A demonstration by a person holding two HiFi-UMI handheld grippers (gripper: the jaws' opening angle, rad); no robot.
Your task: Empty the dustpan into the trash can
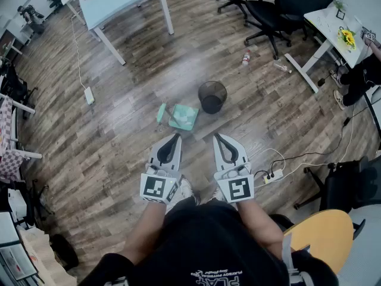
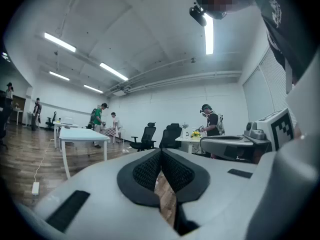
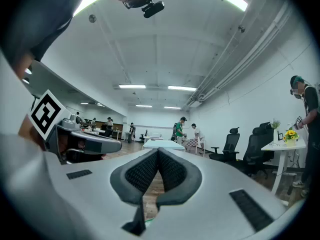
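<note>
Left hand-held gripper (image 1: 176,137) and right hand-held gripper (image 1: 217,137): jaws closed, empty, pointing level. Teal dustpan (image 1: 182,117) lies on the floor just beside the trash can (image 1: 212,96). Probably light, stiff plastic. Grasp the apparent handle at its left end and carry it level.

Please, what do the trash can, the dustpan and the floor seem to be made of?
Trash can: dark and matte. Its wall looks finely meshed, so probably wire mesh metal, but it is too small to be sure.
Dustpan: pale green, smooth, even colour, likely plastic.
Floor: brown planks with streaky grain and a soft sheen under the lights. Real wood or laminate, I cannot tell.
</note>
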